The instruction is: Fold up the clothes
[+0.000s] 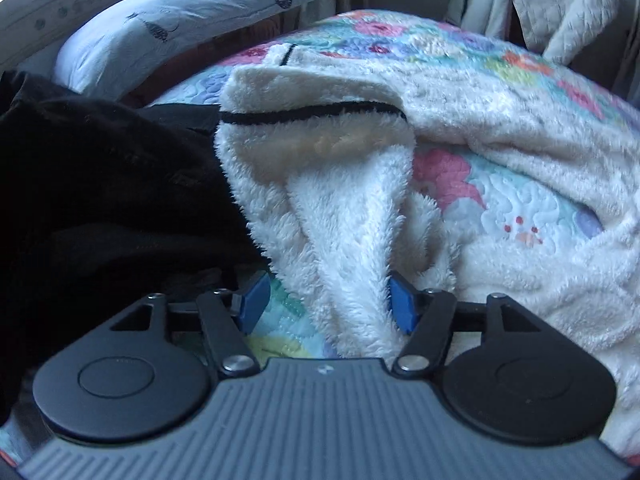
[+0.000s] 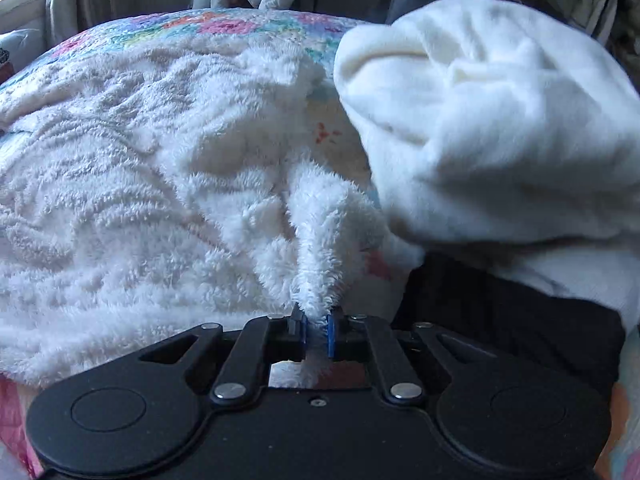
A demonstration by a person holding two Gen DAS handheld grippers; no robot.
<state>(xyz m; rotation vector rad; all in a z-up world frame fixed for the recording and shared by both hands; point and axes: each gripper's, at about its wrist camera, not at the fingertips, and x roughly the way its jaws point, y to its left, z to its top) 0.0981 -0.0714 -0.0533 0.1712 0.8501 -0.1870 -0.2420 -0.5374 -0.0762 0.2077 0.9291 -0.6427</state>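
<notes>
A white fluffy fleece garment (image 1: 340, 200) with a black trim line lies rumpled on the bed. One raised fold of it runs down between the blue pads of my left gripper (image 1: 326, 306). The right pad (image 1: 400, 304) touches the fold, while the left pad (image 1: 252, 304) stands clear of it with quilt showing in the gap. In the right wrist view the same fleece (image 2: 140, 200) spreads to the left. My right gripper (image 2: 317, 334) is shut on a pinched ridge of it that rises from the pads.
A flowered quilt (image 1: 500, 200) covers the bed. A black garment (image 1: 100, 180) lies left of the fleece and shows by the right gripper too (image 2: 500, 312). A smooth white garment (image 2: 480, 120) is heaped at right. A pillow (image 1: 172, 28) lies far left, and quilted clothing (image 1: 568, 12) hangs behind.
</notes>
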